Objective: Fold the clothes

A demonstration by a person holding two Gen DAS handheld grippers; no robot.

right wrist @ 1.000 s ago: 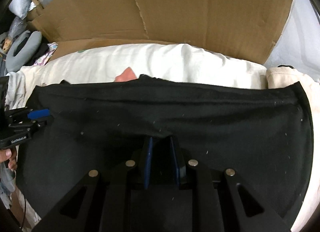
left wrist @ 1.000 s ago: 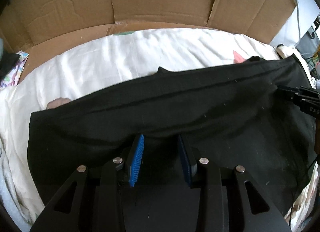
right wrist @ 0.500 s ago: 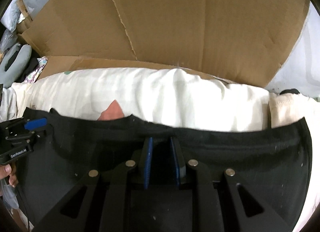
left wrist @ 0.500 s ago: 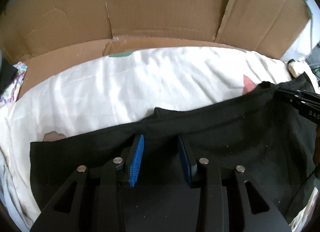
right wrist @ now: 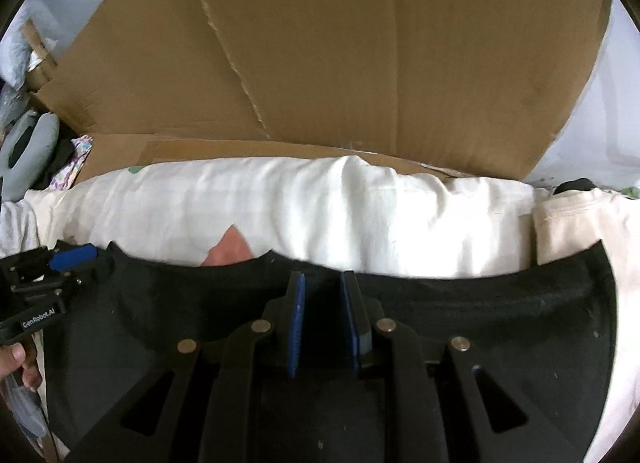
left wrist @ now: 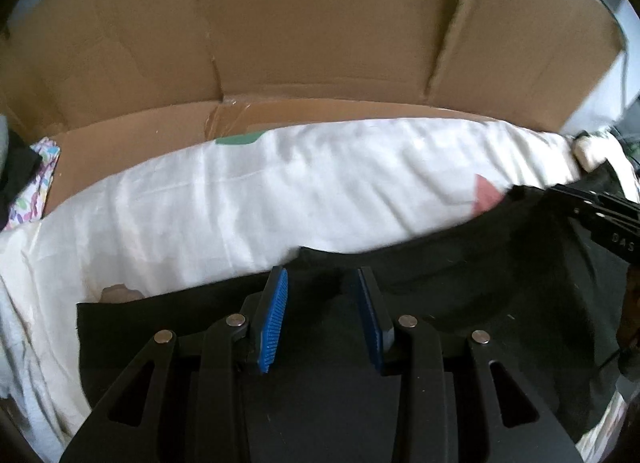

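Left to right: my left gripper (left wrist: 322, 283) has its fingers (left wrist: 276, 303) clenched on the near edge of the black garment (left wrist: 460, 295), fabric bunched between the blue pads. The garment stretches between both tools over the white sheet (left wrist: 280, 199) of the bed, cardboard (left wrist: 320, 31) standing behind. My right gripper (right wrist: 322, 289) likewise pinches the same hem, its fingers (right wrist: 298, 311) nearly together on the cloth
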